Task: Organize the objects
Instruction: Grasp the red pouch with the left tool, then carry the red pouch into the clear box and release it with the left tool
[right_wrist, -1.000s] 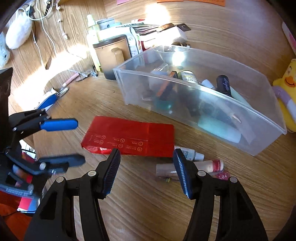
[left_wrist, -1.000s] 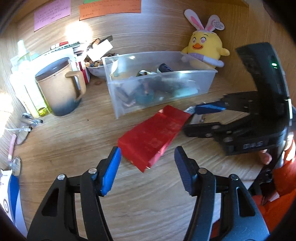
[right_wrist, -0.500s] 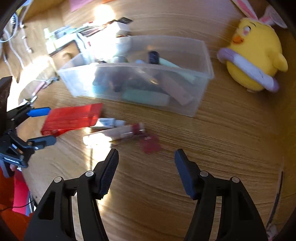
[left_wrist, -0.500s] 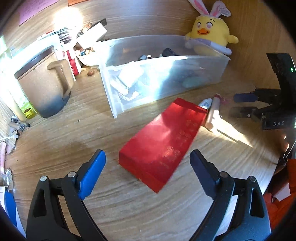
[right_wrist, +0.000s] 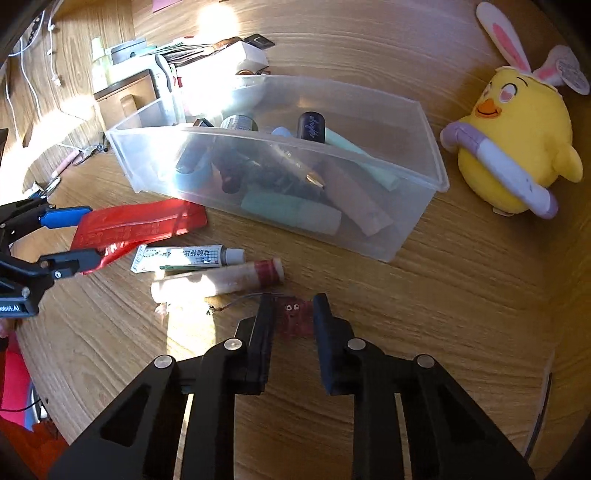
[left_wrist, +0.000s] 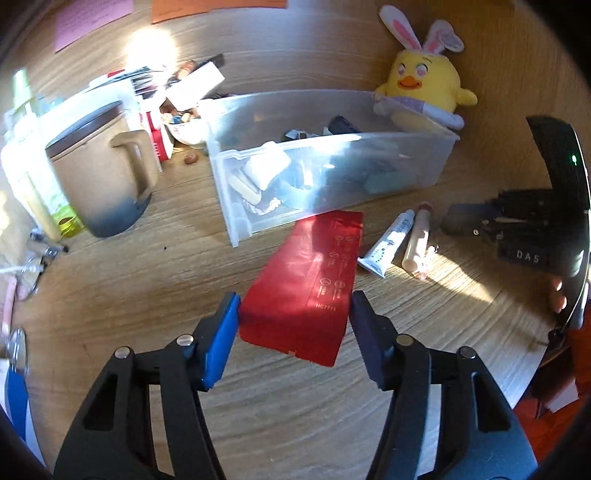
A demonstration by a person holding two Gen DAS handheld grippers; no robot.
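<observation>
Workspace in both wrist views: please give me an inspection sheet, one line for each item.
Surface: wooden desk, sunlit patches.
Job's things: flat red packet between the left fingers; clear plastic bin holding tubes and bottles; white printed tube and pale tube with red end lying side by side before the bin; small dark-red figure with eyes between the right fingers.
Clutter: beige mug with dark base, yellow chick plush with rabbit ears, papers and boxes behind the bin.
Grippers: left gripper closed on the packet; right gripper nearly closed around the figure, contact unclear.
Cables: white cord hanging at far left.
Surroundings: wooden back wall, coloured notes.
</observation>
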